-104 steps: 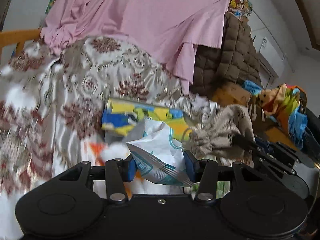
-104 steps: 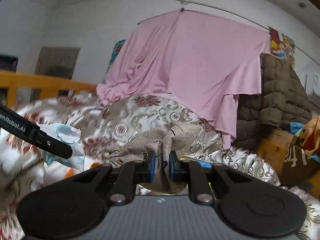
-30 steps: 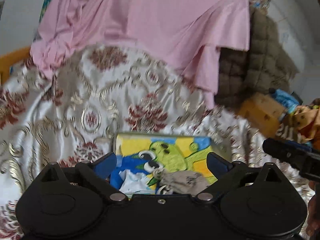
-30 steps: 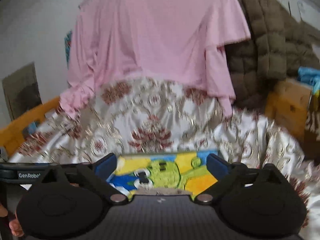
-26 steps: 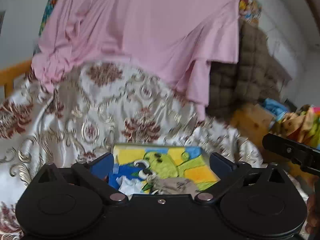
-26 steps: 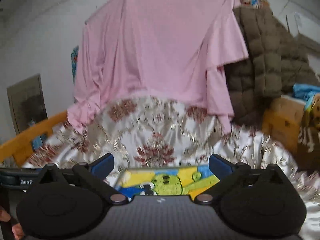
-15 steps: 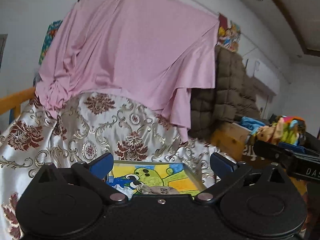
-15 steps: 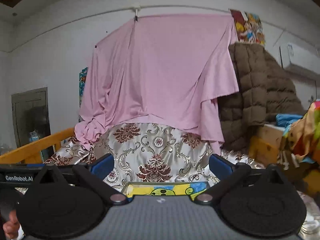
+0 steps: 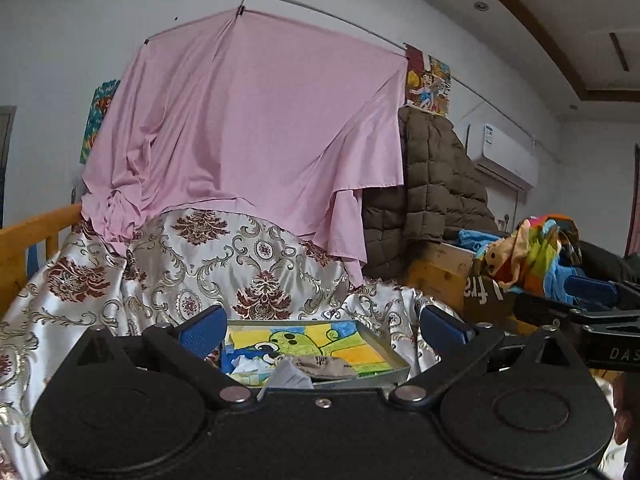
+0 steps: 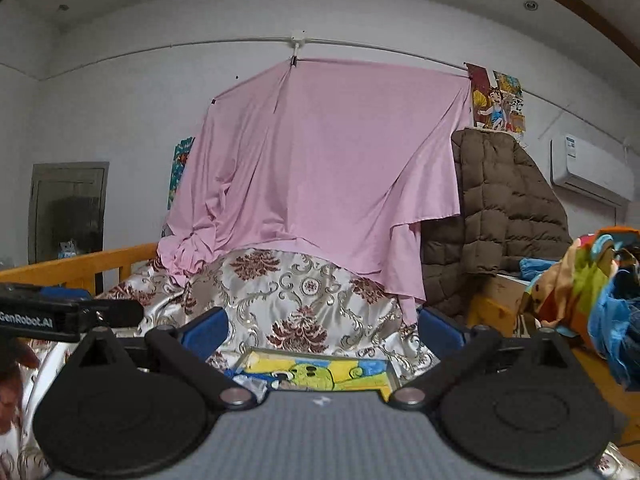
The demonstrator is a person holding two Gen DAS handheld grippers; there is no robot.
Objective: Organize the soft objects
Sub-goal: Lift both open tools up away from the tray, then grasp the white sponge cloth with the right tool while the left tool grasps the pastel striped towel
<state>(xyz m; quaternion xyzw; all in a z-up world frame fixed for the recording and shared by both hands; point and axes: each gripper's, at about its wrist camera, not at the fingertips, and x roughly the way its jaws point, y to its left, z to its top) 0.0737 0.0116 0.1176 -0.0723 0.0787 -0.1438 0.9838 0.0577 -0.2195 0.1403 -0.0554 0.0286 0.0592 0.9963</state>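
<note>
A shallow tray with a yellow, green and blue cartoon print lies on the patterned satin bedspread. In it rest a beige knit cloth and a white printed cloth. My left gripper is open and empty, held back from and above the tray. My right gripper is open too, with nothing between its blue pads; below it the tray shows partly. In the left wrist view the right gripper reaches in from the right.
A pink sheet hangs behind the bed. A brown quilted coat drapes over cardboard boxes on the right, beside a heap of colourful clothes. A wooden bed rail runs along the left. A hand shows at left.
Both grippers have pulled back from the tray and tilted up, so the tray looks smaller and lower. The beige and white cloths, held earlier, lie in the tray.
</note>
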